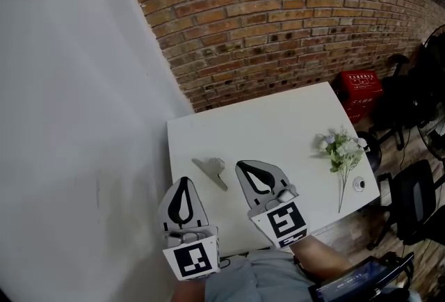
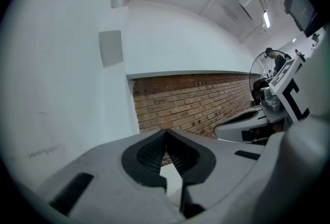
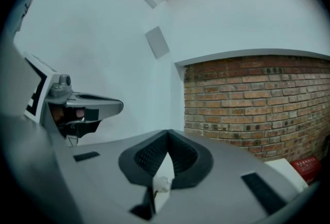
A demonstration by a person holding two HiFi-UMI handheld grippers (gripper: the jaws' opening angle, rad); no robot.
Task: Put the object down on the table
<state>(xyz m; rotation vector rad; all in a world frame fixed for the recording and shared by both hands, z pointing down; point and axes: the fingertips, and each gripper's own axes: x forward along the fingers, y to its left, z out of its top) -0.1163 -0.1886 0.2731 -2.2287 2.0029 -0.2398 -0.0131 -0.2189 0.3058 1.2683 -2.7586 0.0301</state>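
The bunch of pale flowers (image 1: 342, 149) lies on the white table (image 1: 278, 120) near its right edge, blooms toward the brick wall (image 1: 292, 15), stem running back to the near edge. A small round thing (image 1: 359, 184) sits just beside the stem. The right gripper (image 1: 243, 167) hovers over the table's near part, well apart from the flowers, its fingers pressed together with nothing between them. A flat grey piece (image 1: 211, 169) lies just left of its tips. The left gripper (image 1: 183, 181) is at the near left corner, fingers likewise together and empty.
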